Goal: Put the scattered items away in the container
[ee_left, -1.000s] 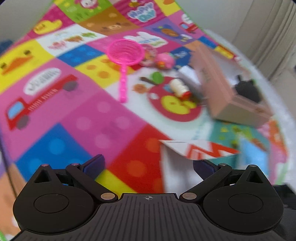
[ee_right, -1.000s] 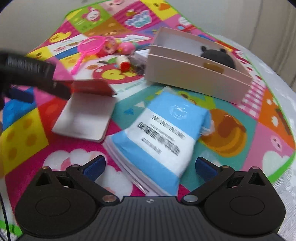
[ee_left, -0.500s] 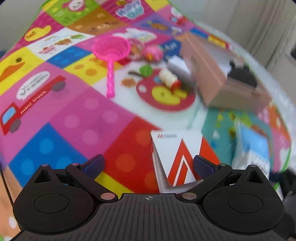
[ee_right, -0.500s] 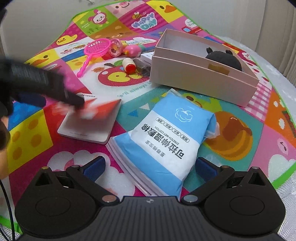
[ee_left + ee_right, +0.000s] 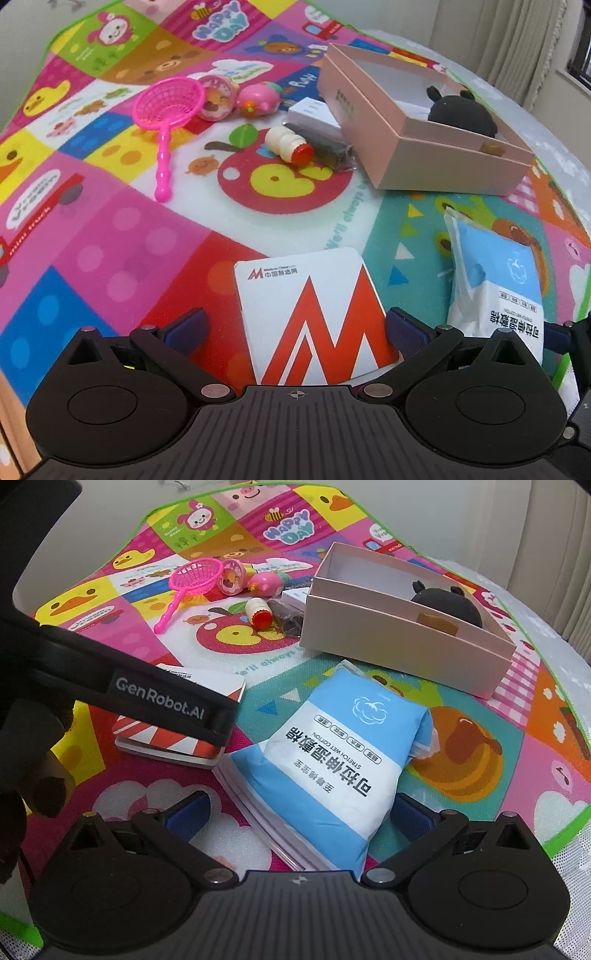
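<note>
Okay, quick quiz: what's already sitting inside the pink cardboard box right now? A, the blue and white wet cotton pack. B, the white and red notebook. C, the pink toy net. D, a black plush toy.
D: a black plush toy sits inside the open pink cardboard box, while the pink toy net, the blue and white wet cotton pack and the white and red notebook all lie outside on the colourful play mat.

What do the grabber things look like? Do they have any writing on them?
Both tongs are black plastic. The left tongs and right tongs each have two round discs with ribbed plastic between, small silver screws, and angled links ending in dark blue pads. From the right view, the left tongs' side bears white lettering: "GenRobot.AI". A thin black cable shows at the bottom left.
</note>
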The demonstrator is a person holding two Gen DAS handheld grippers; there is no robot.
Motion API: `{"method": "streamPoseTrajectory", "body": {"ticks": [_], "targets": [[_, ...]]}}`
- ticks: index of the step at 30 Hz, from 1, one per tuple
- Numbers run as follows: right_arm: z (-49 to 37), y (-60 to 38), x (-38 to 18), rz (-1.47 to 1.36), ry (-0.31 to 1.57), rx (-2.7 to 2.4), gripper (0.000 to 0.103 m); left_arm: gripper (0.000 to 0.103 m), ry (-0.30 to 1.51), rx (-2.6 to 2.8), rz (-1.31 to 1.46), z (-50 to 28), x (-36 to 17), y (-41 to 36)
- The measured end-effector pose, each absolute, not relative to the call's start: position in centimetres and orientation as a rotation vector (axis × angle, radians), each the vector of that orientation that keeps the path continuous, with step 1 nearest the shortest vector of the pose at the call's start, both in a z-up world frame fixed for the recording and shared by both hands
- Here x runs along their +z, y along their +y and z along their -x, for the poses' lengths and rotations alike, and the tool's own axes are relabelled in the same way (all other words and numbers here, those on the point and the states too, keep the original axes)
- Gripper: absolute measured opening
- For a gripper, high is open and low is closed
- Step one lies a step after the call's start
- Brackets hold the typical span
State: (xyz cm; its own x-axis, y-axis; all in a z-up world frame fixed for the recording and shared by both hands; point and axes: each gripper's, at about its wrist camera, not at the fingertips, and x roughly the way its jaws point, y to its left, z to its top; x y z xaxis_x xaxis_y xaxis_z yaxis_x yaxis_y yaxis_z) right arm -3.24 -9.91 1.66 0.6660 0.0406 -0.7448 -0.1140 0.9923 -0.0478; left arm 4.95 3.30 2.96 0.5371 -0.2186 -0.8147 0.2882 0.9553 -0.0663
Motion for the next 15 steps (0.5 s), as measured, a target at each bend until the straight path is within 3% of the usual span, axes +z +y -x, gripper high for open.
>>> {"method": "streamPoseTrajectory", "body": {"ticks": [7,15], "targets": [[3.3,-10.1,2.1,0.077,0.843,0.086,0.103,0.103,0.957,-0.304,-0.165,-4.8,3.2,3.5],[2.1,-14.0,5.3,-0.217,0.794,-0.013,0.103,0.103,0.939,-0.187,-0.197,-5.9,3.9,6.9]]}}
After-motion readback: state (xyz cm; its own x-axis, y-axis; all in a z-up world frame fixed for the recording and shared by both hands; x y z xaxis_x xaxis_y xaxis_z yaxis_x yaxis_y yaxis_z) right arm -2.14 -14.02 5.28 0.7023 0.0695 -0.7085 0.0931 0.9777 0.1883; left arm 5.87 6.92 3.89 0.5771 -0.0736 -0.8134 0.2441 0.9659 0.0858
